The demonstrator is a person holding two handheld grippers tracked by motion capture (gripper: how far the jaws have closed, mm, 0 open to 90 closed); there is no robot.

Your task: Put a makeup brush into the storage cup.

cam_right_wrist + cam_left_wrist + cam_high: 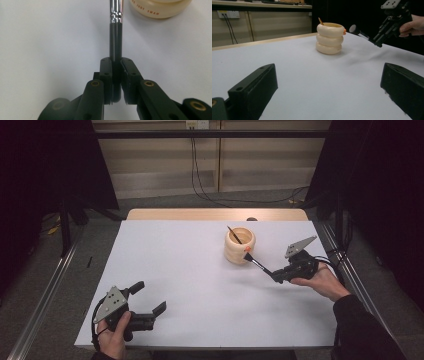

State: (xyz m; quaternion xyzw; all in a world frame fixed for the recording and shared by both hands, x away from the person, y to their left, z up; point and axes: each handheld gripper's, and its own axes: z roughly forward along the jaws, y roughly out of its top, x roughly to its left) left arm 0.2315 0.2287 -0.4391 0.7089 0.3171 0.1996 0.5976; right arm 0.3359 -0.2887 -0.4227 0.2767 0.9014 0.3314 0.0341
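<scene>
So the right gripper (pixel 276 276) had its two black jaws pinched tight on the black handle of a makeup brush (pixel 256 263), over on the right side of the white table (pixel 190 280). In the right gripper view you could see the handle (pixel 115 42) clamped between the pads, with the shiny metal ferrule sticking out past the jaws. The brush was held off the table, angled up and to the left, its bristle end right at the near right rim of a cream holder (pixel 239 246). That holder looked like three stacked rings and stood upright toward the far right of the table, with a second thin brush (pixel 234 234) leaning inside it and a little orange bit on its rim. Couldn't tell if the held brush was actually touching the rim or just beside it. The left gripper (pixel 150 299) sat down at the near left corner, in the person's hand, jaws spread wide with nothing in them, well apart from the holder. From the left gripper view, the holder (pixel 329 38) was far off across bare table.
</scene>
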